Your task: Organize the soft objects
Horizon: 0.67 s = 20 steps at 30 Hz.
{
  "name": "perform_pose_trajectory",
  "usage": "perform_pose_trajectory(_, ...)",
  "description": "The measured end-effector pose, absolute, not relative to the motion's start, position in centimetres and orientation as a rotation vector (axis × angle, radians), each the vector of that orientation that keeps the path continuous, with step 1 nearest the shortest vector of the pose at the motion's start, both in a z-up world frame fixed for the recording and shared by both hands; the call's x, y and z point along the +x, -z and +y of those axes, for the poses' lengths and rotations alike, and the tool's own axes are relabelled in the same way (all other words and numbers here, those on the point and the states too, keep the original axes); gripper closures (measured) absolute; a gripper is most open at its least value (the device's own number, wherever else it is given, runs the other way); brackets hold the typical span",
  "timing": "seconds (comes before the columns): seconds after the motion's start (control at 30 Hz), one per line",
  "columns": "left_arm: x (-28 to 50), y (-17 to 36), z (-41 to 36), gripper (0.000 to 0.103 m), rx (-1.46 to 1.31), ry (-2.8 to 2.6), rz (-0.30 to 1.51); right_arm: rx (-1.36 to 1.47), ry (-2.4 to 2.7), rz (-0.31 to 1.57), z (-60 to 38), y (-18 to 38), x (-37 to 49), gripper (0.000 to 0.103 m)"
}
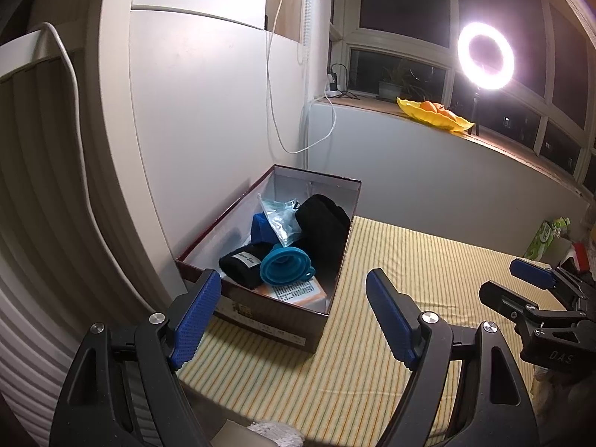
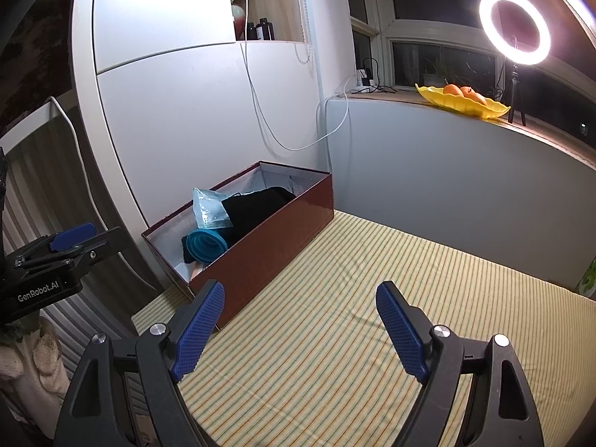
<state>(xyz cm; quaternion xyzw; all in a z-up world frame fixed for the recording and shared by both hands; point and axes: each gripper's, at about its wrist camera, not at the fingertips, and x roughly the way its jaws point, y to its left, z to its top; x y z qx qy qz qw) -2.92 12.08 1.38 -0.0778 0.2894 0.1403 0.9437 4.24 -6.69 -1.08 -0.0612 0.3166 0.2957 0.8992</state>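
We held the left gripper (image 1: 288,320) and the right gripper (image 2: 298,329) wide apart and empty above the striped cloth (image 2: 354,316). At eleven o'clock from us stood the brown box (image 1: 260,329), already holding a black cloth (image 1: 324,223), a blue funnel (image 1: 285,264) and a plastic bag (image 1: 279,218). The bag leaned at the rim; we judged a careless reach could push it out, or shift the box
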Motion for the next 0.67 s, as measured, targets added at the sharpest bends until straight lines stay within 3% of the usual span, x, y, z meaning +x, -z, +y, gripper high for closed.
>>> perform_pose_trajectory(0.67, -2.88, -1.29, 11.6, 0.023, -0.143, -0.294, 0.588, -0.127, -0.609, 0.676, -7.23, 1.83, 4.35, 0.022)
